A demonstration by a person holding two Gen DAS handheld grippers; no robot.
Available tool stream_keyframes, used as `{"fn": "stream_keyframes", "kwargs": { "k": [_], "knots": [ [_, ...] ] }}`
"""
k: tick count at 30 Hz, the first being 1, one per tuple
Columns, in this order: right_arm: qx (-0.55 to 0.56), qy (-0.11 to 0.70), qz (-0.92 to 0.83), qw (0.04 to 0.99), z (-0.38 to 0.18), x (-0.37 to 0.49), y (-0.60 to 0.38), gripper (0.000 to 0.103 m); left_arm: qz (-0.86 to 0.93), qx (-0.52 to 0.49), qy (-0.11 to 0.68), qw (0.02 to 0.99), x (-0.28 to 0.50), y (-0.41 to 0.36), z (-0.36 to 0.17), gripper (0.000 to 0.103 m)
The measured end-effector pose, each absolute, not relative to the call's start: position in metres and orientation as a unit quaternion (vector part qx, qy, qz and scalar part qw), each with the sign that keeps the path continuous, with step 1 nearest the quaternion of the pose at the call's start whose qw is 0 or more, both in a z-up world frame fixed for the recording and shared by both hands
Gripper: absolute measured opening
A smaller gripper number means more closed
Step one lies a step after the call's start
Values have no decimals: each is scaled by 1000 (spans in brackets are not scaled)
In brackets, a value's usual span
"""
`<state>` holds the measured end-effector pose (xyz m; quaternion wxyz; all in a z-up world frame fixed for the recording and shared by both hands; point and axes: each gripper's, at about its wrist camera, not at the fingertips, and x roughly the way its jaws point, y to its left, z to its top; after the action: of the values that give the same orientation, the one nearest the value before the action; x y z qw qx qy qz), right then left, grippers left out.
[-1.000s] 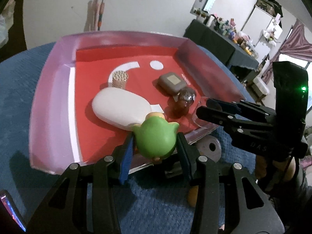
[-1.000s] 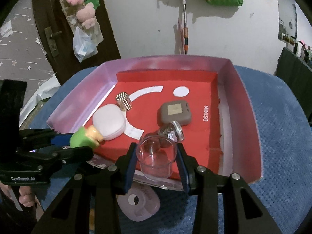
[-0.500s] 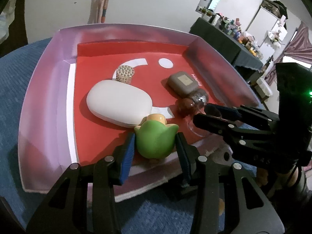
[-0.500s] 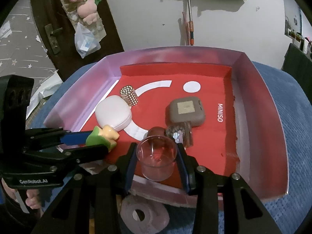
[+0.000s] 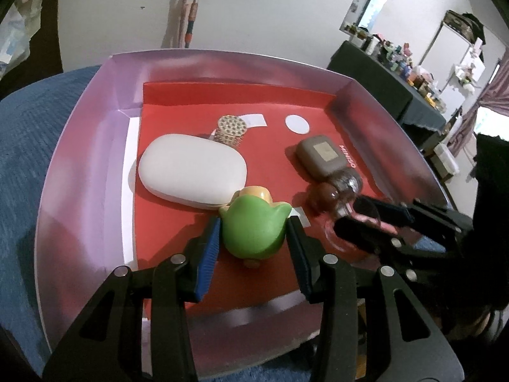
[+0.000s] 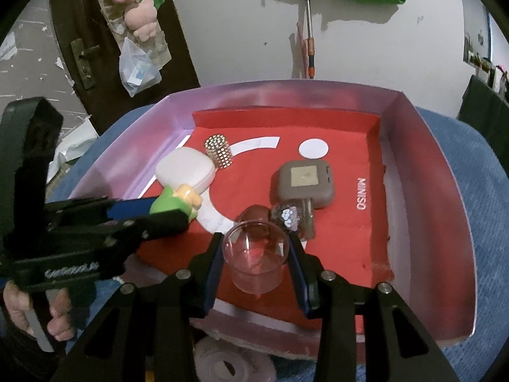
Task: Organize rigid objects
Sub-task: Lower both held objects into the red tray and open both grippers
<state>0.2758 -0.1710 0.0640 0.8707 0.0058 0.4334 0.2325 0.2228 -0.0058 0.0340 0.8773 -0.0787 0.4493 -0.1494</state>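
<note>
Green plastic, a toy figure [image 5: 254, 230] is clamped by the left gripper [image 5: 253, 237] over the red box [image 6: 426, 172] floor, just near of a white case [image 5: 191, 172]. Right of it, a clear cup [image 6: 256, 256] is gripped by the right gripper [image 6: 256, 254].

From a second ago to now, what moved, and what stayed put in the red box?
Both grippers carried their things forward over the near wall, into the box. The left gripper still clamps the green toy, now beside the white case. The right gripper still clamps the clear cup. The white case, beaded cylinder, grey case and small jar stayed put.
</note>
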Motion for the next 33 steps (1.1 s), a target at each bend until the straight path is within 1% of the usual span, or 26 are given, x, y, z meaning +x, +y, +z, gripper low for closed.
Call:
{"fn": "stream_keyframes", "kwargs": {
  "k": [7,15,33],
  "knots": [
    [-8,423,222,878,64,276,-168,41,-149,-83,448,877,228,-6,32,40],
    [6,399,212,892,66,286,-169,41,-150,-86,447,878,230,-8,31,40],
    [12,406,214,889,61,284,-170,42,-146,-78,448,878,232,-8,31,40]
  ]
}}
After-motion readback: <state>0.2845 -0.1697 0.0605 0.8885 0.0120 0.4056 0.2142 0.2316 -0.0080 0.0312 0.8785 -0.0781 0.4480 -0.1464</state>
